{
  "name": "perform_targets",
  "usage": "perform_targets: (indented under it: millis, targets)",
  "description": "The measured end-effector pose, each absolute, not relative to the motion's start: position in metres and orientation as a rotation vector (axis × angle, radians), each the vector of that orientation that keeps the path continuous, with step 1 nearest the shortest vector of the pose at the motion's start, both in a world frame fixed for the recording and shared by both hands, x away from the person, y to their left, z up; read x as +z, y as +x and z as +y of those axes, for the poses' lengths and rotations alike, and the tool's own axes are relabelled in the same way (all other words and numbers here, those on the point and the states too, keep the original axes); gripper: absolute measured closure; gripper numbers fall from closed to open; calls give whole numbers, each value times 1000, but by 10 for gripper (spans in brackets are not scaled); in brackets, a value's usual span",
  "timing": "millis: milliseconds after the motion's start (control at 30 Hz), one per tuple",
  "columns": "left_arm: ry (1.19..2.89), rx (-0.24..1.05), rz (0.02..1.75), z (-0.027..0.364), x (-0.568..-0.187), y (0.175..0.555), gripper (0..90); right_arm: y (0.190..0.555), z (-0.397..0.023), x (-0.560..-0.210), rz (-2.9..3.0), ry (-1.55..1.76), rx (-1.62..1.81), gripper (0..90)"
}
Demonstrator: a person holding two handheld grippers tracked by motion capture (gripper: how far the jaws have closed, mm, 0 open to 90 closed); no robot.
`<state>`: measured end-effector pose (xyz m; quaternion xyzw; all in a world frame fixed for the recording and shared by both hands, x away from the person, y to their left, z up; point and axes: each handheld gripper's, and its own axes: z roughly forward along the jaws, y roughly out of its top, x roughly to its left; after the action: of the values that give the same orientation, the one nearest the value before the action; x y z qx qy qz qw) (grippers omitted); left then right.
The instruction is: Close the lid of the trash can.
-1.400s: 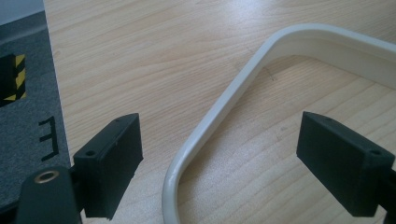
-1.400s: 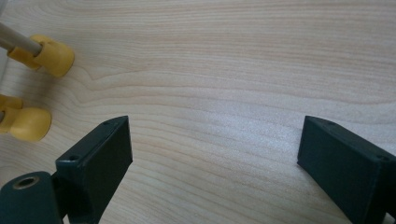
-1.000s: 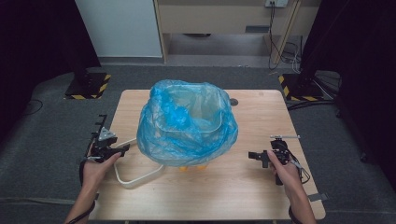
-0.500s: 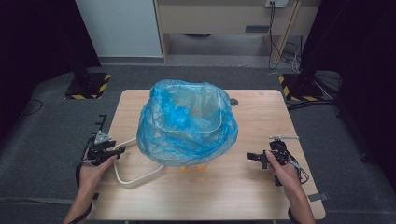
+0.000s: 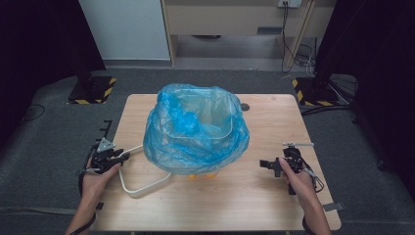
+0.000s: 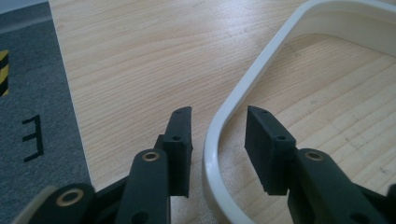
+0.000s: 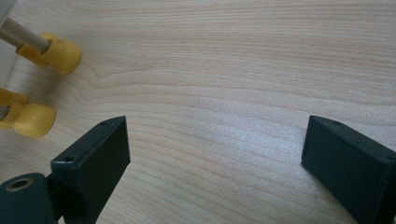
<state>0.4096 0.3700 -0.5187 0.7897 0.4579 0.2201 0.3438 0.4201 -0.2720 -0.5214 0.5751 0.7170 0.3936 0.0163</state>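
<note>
Your left gripper (image 6: pixel 217 135) has just been closing around the white ring (image 6: pixel 243 93) at the bin's (image 5: pixel 195 129) eight o'clock, pads not yet touching; the grip looks near. Your right gripper (image 7: pixel 215 144) gapes wide, holding nothing.

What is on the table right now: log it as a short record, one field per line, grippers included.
surface: wooden table
main item: white bin lined with a blue plastic bag
loose part: white ring frame, lying flat on the table
bin feet: yellow caps
left gripper: jaws straddle the ring's rim and have just been closing; pads not yet pressing
right gripper: open over bare wood, nothing between the jaws
</note>
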Motion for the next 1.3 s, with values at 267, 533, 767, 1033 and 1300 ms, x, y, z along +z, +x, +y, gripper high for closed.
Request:
perform_targets:
  millis: [267, 533, 767, 1033, 1300]
  targets:
    - [2079, 560, 1154, 370, -521, 414, 717, 421, -272, -521, 2237, 1783, 1219, 76]
    - [2090, 565, 1133, 373, -522, 413, 789, 420, -272, -521, 2237, 1789, 1223, 76]
    - [2075, 576, 1122, 375, -522, 412, 793, 421, -272, -521, 2237, 1794, 1223, 76]
    - [2058, 573, 1087, 378, -514, 411, 801, 421, -273, -521, 2236, 1800, 1228, 76]
    - [2050, 571, 1047, 381, -506, 412, 803, 421, -274, -521, 2238, 1799, 1236, 76]
